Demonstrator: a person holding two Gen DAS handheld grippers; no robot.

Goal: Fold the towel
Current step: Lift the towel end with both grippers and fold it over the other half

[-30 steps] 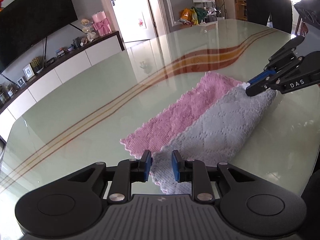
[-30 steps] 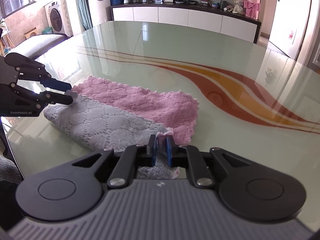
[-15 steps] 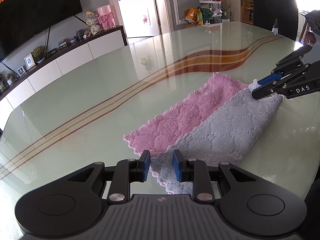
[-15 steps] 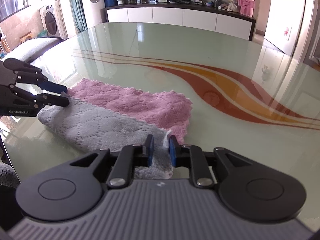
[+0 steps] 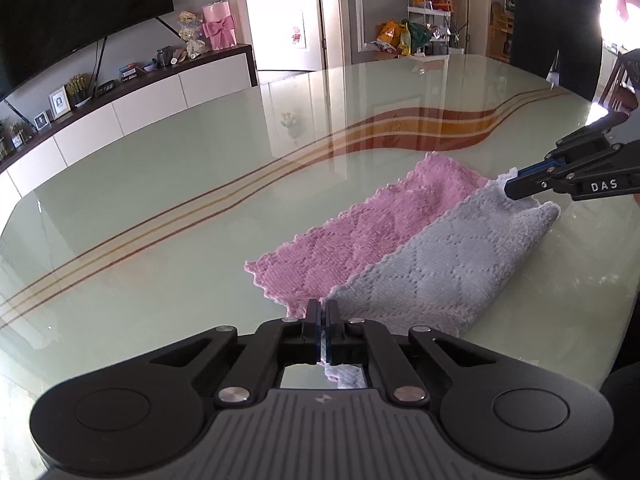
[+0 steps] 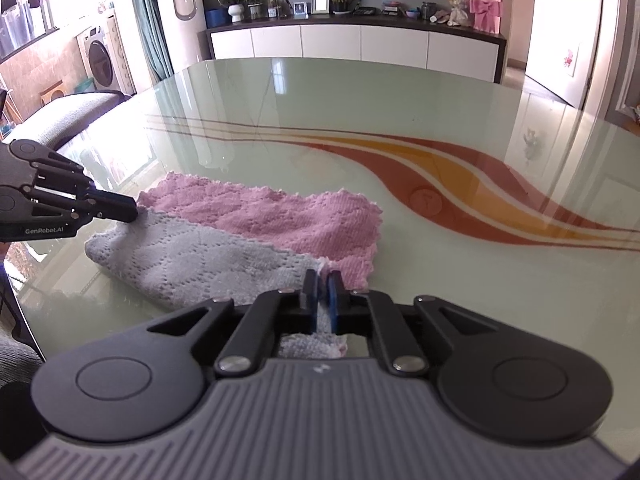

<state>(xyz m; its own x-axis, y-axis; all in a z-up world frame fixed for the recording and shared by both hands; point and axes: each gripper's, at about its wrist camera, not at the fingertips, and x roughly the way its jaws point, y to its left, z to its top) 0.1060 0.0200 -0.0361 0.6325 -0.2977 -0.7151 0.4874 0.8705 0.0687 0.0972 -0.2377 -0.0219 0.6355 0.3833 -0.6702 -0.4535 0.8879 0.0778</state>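
Observation:
A towel (image 5: 420, 248), pink on one face and grey on the other, lies on the glass table with its grey half folded over the pink; it also shows in the right wrist view (image 6: 240, 236). My left gripper (image 5: 322, 312) is shut on the towel's near grey corner. My right gripper (image 6: 322, 284) is shut on the opposite grey corner. Each gripper shows in the other's view, the right gripper (image 5: 514, 188) at the towel's far corner and the left gripper (image 6: 132, 212) at the left end.
The glass table (image 5: 160, 200) has red and orange curved stripes. A white sideboard (image 6: 360, 44) with frames and a pink gift box stands beyond it. A person in dark clothes (image 5: 560, 20) stands at the far table edge. A sofa (image 6: 60, 112) lies left.
My left gripper closed from open onto the grey corner. My right gripper opened slightly half a second ago and is closed again on its corner. The towel shifted slightly.

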